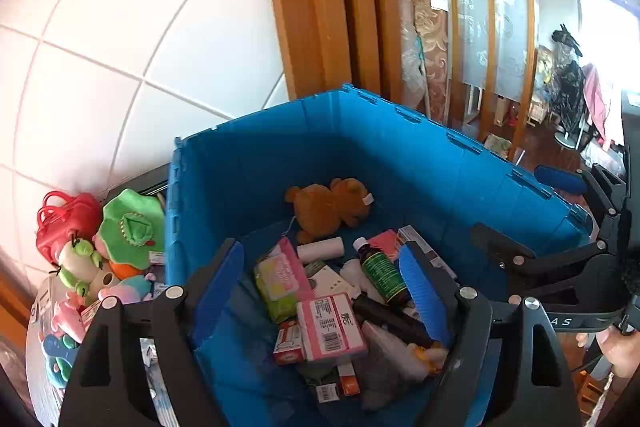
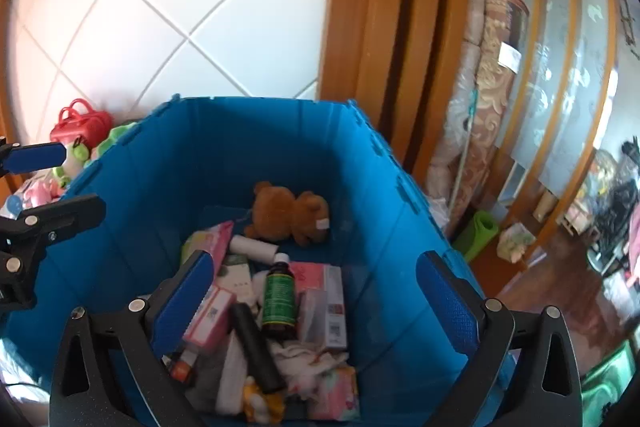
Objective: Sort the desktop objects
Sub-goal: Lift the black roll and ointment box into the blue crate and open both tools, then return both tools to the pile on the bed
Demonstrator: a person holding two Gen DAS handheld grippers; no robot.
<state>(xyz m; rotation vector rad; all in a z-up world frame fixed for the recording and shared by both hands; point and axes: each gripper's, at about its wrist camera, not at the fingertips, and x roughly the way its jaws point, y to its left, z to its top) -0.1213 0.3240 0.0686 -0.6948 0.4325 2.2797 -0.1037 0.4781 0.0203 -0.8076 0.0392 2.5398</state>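
Both the left gripper and the right gripper hover with blue-padded fingers spread wide and nothing between them over the deep blue plastic crate, where a brown plush bear, a green-labelled dark bottle and pink cardboard medicine boxes lie heaped on its floor

Blue crate, brown teddy bear, green-labelled dark bottle, red handbag

Black grippers w/ blue ribbed pads, silver screws.
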